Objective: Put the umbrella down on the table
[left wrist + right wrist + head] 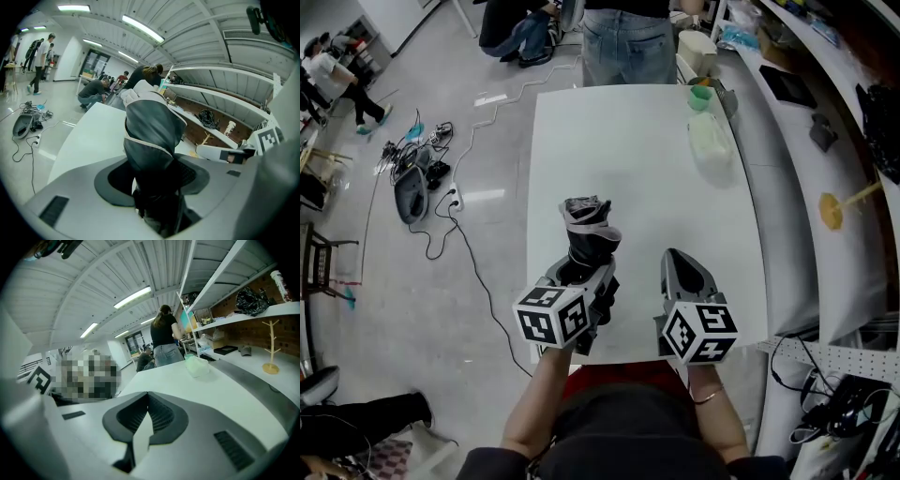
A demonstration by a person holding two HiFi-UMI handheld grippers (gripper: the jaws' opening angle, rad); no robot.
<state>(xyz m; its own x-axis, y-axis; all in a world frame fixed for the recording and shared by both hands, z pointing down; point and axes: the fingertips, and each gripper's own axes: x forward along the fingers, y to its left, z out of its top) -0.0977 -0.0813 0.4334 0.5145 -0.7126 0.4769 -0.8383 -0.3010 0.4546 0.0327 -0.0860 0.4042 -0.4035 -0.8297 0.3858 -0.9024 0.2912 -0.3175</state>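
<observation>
The left claw [581, 274] pinches a folded dark umbrella [589, 232] with pale trim, over the near part of the white bench [647, 141]. The right claw [675, 256], pressed together and empty, hovers just beside it.

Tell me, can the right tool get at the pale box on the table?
Probably yes: the right tool is shut and empty, and only bare table lies between it and the pale box.

A white table [647, 169] stood on a glossy grey floor [487, 122], with cables [441, 202] lying beyond its left edge. Long white shelves [787, 187] ran past its right edge. Strip lights [143, 28] glowed on the ribbed ceiling [197, 28]; a far doorway [95, 63] was perhaps glazed.
</observation>
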